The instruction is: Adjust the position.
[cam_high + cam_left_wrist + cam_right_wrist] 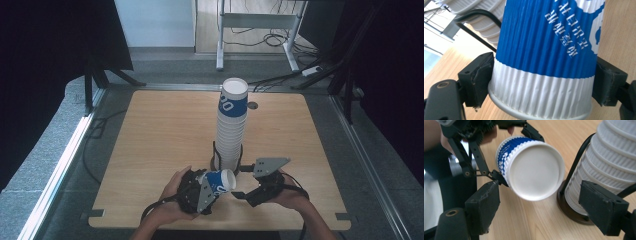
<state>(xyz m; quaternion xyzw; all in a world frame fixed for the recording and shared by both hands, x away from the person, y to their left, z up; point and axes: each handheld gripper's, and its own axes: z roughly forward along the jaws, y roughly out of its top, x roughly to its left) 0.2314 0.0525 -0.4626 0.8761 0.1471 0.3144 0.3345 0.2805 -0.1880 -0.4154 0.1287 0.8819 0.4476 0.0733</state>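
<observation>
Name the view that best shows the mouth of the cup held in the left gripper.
The right gripper view: the cup faces the camera, its rim fully visible. The high view shows the cup small, and the left gripper view shows its ribbed side.

A blue-and-white ribbed paper cup (549,62) sits clamped between the left gripper (541,85) jaws near its base. Behind the cup, upper left, stands the stack of white cups (484,22) in a black wire holder (477,13).
</observation>
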